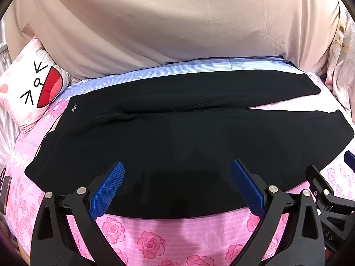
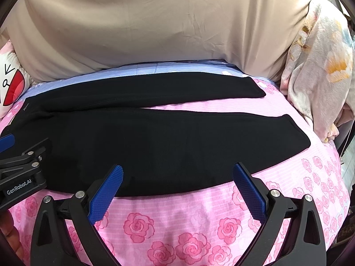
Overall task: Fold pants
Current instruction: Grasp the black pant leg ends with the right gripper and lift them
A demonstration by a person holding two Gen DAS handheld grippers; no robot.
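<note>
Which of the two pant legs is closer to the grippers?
The near leg, the one spread across the pink rose sheet just ahead of both open grippers. The far leg lies beyond it, beside the beige bedding.

Hidden, cropped and unreadable parts

The small pale logo (image 1: 74, 107) on the black pants (image 1: 177, 137), at 9 o'clock by the waistband, is too small to be read; in the right wrist view it is reduced to a blur. The cartoon cushion (image 1: 33, 88) is cut by the lens edge at 9 o'clock, more severely in the right wrist view. Part of the pants' near edge is hidden behind the blue pads (image 1: 108, 188) of the left gripper (image 1: 177, 187). Of the right gripper (image 2: 177, 188), only one pad tip is shown at 3 o'clock in the left wrist view. A dark flat object (image 1: 5, 190) at 8 o'clock cannot be identified.
</note>
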